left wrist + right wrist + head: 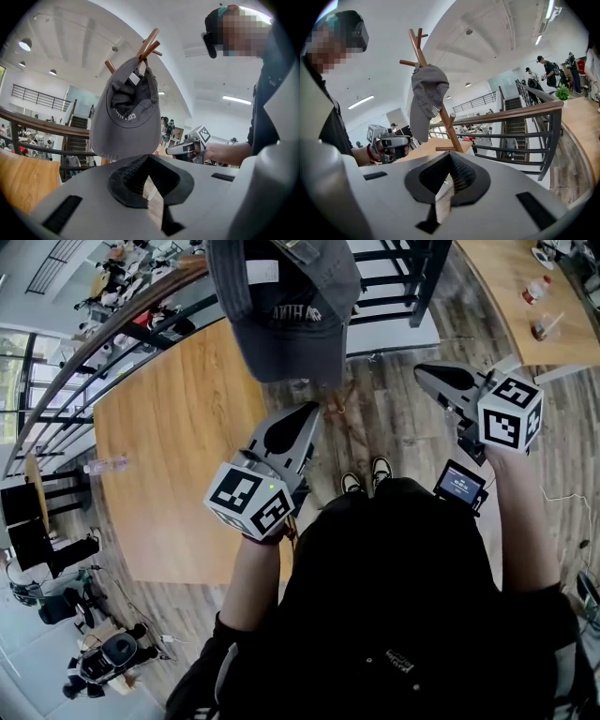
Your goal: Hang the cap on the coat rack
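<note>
We judge the task all but finished: the cap (427, 96) hangs on an upper peg of the coat rack (451, 127), free of both tools, and what looks left is only to draw away. The left tool (149, 157) points up just below the cap's brim with its jaws pressed together at the tips and nothing between them. The right tool (450, 155) is likewise closed and empty, well apart from the cap. The cap is soft grey cloth with a curved, stiff-looking brim and pale stitched lettering. Its crown sags in loose folds, and a white label shows inside it in the left gripper view. The rack is slim reddish-brown wood, a slanted pole with short round pegs. The tools are smooth grey plastic with dark ribbed pads. Below, in the head view, lie a pale wooden bench (169, 446) with rounded corners and a grey plank floor (394, 418).
</note>
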Action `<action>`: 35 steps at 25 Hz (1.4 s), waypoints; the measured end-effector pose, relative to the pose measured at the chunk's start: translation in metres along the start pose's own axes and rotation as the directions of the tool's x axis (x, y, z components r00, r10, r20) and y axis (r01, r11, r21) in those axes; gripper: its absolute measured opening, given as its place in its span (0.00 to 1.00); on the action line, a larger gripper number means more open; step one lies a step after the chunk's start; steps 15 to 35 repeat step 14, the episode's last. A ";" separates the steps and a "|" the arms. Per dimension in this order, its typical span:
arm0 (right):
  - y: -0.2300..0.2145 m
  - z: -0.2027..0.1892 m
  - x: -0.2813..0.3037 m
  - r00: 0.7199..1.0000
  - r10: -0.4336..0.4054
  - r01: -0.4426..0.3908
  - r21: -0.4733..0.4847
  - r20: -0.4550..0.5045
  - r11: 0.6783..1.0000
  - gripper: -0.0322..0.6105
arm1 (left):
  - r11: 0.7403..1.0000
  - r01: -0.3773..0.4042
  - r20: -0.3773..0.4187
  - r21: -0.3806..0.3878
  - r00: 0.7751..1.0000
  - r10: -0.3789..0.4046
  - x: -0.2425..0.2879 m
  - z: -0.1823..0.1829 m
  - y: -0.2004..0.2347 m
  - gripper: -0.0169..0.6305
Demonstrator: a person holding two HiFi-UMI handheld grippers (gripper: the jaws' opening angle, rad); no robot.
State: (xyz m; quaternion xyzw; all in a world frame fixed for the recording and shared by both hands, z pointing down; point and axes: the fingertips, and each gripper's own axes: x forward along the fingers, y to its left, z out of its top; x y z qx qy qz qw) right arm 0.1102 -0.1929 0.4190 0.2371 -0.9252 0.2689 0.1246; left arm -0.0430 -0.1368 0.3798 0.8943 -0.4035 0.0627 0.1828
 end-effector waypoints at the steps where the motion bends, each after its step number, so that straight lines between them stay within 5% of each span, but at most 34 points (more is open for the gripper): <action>1: 0.000 0.000 0.000 1.000 0.000 0.000 0.004 0.002 1.000 0.07 | 1.000 -0.004 -0.002 -0.001 1.000 0.004 -0.001 -0.001 0.001 0.04; 35: 0.005 0.001 0.002 1.000 0.029 -0.029 0.003 -0.002 1.000 0.07 | 0.997 -0.066 -0.007 -0.027 0.998 0.066 -0.018 -0.003 0.021 0.04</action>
